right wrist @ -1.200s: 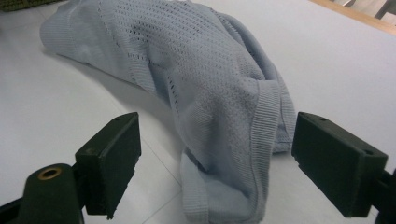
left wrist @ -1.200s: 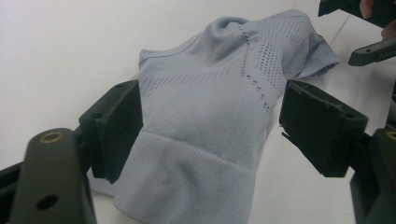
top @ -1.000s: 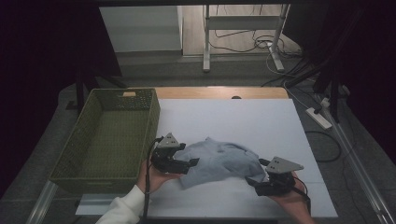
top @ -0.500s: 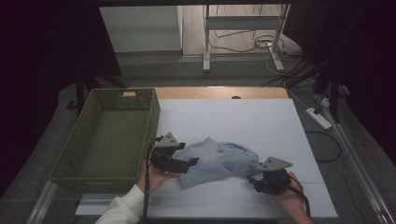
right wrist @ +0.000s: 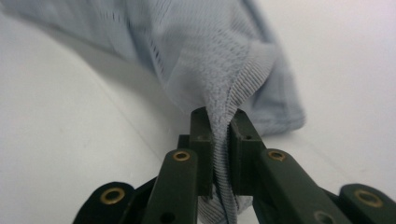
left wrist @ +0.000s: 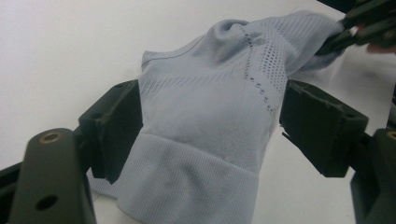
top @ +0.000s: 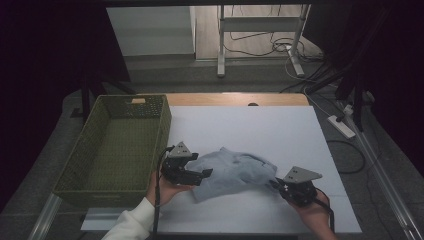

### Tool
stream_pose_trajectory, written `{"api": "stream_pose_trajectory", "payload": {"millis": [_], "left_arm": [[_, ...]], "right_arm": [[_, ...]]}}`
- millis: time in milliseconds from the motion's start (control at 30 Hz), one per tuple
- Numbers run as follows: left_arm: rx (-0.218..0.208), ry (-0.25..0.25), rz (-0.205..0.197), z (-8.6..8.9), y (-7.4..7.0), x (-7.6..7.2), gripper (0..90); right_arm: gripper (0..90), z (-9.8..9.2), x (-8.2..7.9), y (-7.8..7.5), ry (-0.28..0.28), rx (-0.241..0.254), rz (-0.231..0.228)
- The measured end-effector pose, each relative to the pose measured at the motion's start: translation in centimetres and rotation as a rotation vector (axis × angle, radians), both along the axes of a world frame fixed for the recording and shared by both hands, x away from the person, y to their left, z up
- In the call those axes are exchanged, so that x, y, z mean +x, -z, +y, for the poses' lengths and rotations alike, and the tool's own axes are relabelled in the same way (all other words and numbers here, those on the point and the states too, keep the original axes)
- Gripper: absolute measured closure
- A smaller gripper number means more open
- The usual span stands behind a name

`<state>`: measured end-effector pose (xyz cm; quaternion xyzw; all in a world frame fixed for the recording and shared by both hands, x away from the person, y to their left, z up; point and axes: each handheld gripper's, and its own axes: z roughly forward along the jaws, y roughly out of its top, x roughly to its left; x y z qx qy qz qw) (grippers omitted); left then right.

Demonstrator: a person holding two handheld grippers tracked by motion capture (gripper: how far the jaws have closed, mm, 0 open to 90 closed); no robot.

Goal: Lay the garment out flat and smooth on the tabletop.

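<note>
A pale blue garment (top: 231, 172) lies crumpled near the front of the white bench (top: 260, 125), right of a green basket (top: 117, 145). The left gripper (left wrist: 210, 126) has its fingers spread wide around the cloth's left end. The right gripper (right wrist: 219, 140) has just been closing; its fingers clench a ribbed hem at the right end.
</note>
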<state>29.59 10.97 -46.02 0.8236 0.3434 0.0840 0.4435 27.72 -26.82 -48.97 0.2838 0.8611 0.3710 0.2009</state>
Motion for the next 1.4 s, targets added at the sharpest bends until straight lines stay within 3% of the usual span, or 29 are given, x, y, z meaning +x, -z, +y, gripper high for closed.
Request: {"api": "stream_pose_trajectory", "payload": {"millis": [133,333,433,533,767,1067,1233,1333,1400], "left_arm": [[-0.002,-0.002,-0.001,0.0,-0.1,0.1,21.6],[-0.008,-0.001,-0.005,-0.1,-0.2,0.0,21.5],[-0.006,0.001,-0.007,-0.2,-0.3,0.0,21.5],[-0.004,0.002,-0.006,-0.2,-0.3,0.0,21.4],[-0.003,-0.003,-0.003,-0.2,-0.1,0.2,21.4],[0.004,-0.009,0.001,-0.2,0.1,0.2,21.4],[0.011,-0.016,0.006,-0.2,0.3,0.3,21.7],[0.019,-0.022,0.011,-0.3,0.5,0.4,21.8],[0.022,-0.027,0.012,-0.3,0.6,0.5,21.9]], "right_arm": [[82.7,-0.7,-0.6,-1.7,0.018,0.060,-0.047],[82.8,-1.2,-1.1,-4.4,0.057,0.082,-0.160],[82.7,-1.2,-0.6,-5.4,0.083,0.092,-0.198],[82.7,-0.8,0.7,-6.0,0.083,0.091,-0.205],[82.7,0.9,4.4,-5.3,0.080,0.078,-0.184],[82.7,1.9,8.5,-1.4,0.109,0.007,-0.075],[82.4,1.8,9.4,0.7,0.118,-0.027,0.000],[80.2,1.4,9.3,0.8,0.123,-0.013,0.003],[74.2,1.0,9.1,0.4,0.135,0.005,0.003]]}}
